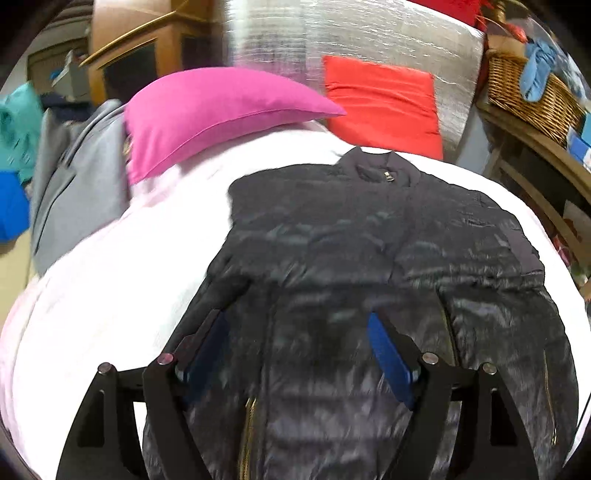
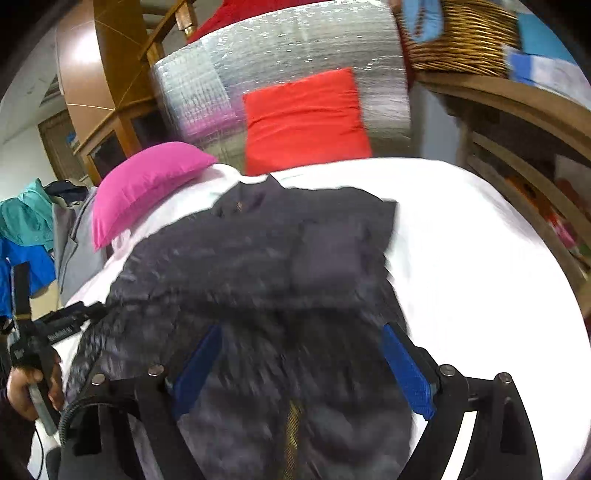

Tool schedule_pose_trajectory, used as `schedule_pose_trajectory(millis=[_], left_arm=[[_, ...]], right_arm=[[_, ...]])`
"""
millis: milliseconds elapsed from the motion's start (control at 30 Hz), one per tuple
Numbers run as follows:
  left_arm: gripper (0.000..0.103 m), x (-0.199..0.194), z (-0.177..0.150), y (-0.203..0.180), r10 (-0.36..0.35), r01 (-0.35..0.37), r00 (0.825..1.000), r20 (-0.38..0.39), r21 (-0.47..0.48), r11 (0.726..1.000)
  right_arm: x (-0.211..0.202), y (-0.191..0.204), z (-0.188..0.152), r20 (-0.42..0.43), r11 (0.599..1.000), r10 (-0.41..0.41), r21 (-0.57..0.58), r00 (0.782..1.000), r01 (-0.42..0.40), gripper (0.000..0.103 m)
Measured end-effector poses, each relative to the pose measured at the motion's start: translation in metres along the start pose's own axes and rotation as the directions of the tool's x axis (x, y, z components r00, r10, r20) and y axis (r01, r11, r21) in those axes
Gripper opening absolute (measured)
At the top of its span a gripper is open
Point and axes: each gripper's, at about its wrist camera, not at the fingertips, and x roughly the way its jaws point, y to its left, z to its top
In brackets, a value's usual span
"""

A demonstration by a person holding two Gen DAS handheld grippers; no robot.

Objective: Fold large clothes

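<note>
A black quilted puffer jacket lies front up on the white bed, its collar at the far end and a gold zip running down its middle. My left gripper hovers over the jacket's lower left half, blue pads wide apart, gripping nothing. The right wrist view shows the same jacket with one side folded across its chest. My right gripper is open above its lower half near the zip, nothing pinched. At that view's left edge a hand holds the other gripper's handle.
A pink pillow and a red cushion lean at the head of the bed against a silver foil panel. A grey garment lies left. Wooden shelves with a wicker basket stand right. White sheet shows beside the jacket.
</note>
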Motion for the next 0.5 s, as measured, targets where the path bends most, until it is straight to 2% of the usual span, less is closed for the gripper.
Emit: schedule_pose_trajectory(millis=[100,200,267,400,500], left_arm=[[0.080,0.001,-0.004,-0.001,0.006,-0.007,0.999,-0.036,-0.020,1.000],[0.080,0.003,0.001,-0.013,-0.007,0.006,1.000,-0.029,-0.017,1.000],[0.080,0.006,0.008,-0.029,-0.015,0.015,1.000,-0.021,0.011,1.000],[0.080,0.024,0.027,-0.071,-0.044,0.043,0.999,0.012,0.081,0.996],[0.080,0.043,0.042,-0.106,-0.067,0.062,0.997,0.033,0.134,0.989]], right_arm=[[0.001,-0.011,-0.010,-0.030,0.999,-0.009,0.046,1.000,0.011,0.091],[0.006,-0.017,-0.007,-0.025,0.998,-0.005,0.067,1.000,0.006,0.090],[0.018,-0.029,0.003,-0.032,0.992,0.038,0.122,0.999,-0.034,0.091],[0.050,-0.066,0.034,-0.023,0.967,0.073,0.247,0.997,-0.065,0.091],[0.088,-0.100,0.063,-0.037,0.924,0.139,0.365,0.990,-0.116,0.091]])
